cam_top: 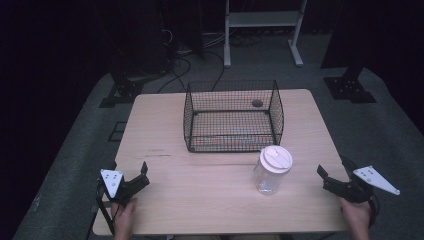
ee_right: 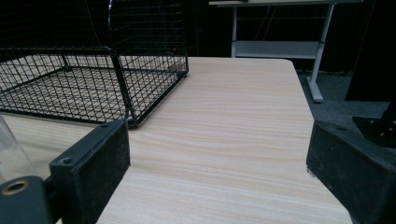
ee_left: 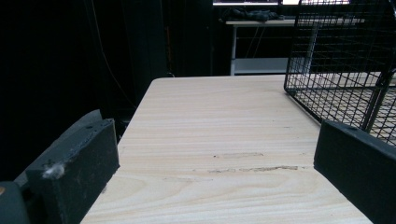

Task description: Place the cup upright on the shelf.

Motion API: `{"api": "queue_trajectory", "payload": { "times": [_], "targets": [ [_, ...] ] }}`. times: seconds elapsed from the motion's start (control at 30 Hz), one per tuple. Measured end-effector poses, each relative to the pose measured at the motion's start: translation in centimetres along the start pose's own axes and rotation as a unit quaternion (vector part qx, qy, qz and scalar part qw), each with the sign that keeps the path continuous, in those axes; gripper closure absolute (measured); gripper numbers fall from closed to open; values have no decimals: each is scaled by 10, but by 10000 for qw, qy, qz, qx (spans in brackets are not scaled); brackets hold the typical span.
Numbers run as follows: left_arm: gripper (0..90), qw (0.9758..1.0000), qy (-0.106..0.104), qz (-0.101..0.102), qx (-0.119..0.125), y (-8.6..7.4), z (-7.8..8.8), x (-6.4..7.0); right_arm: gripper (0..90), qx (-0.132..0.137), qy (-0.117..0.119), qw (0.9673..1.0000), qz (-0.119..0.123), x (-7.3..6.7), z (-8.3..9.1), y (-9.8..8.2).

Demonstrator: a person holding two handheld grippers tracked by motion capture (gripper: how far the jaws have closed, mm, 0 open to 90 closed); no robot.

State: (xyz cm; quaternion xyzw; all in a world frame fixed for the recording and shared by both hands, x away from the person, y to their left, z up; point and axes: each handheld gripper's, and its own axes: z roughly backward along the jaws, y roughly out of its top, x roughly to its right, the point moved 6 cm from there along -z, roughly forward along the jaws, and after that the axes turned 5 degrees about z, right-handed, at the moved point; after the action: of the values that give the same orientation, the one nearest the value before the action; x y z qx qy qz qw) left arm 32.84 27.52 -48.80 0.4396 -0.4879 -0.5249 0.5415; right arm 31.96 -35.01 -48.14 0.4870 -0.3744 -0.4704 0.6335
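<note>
High view is showing both claws waiting at the near edge of the worktop, and nothing is being gripped. Left claw is sitting by the near left corner with its jaws spread wide, a hand wrapping around it from below. Right claw is hovering at the near right corner, jaws likewise gaping, pointing inward toward the jar. That clear plastic jar with its white lid is standing upright near the middle of the near half, a little right of centre, just in front of the wire basket and well apart from both claws. Basket is sitting toward the far edge, centred, with a small dark round thing lying by its far right corner. Left gripper view is looking along bare wood between two parted black jaws, basket mesh rising at the right. Right gripper view is catching the basket at left and a sliver of the jar's clear wall at the left edge.
</note>
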Motion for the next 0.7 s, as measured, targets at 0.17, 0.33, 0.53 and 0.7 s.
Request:
{"api": "queue_trajectory", "payload": {
  "times": [0.17,0.33,0.53,0.7],
  "targets": [
    [0,10000,-2,-5,9,0,0,0,53,-33,38,10000,-13,-1,-3,0],
    [0,10000,-1,21,10,0,0,-1,44,-28,165,9999,-32,-8,-1,1],
    [0,10000,-19,2,25,0,1,0,25,52,491,9988,75,-24,4,14],
    [0,10000,-27,9,27,0,1,0,21,61,687,9974,184,-35,6,19]
  ]
}}
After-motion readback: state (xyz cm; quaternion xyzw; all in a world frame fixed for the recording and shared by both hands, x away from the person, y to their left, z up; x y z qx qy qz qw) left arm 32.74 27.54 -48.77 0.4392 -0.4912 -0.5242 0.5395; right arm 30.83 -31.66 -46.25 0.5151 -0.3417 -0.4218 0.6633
